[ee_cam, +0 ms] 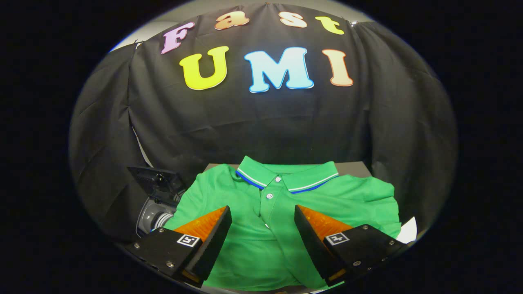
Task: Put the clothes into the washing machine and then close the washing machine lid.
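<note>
A green polo shirt (261, 228) with a blue-and-white striped collar lies spread flat on a table, its buttoned placket running between my fingers. My gripper (262, 213) is open above the shirt's chest, one finger on each side of the placket, with nothing held. Left of the shirt stands the washing machine (157, 204), a grey drum opening with its dark lid (153, 181) raised behind it.
The table's far edge (353, 165) shows behind the shirt's collar. A white sheet (408, 232) peeks out past the shirt's right sleeve. Black cloth walls close the booth behind and on both sides.
</note>
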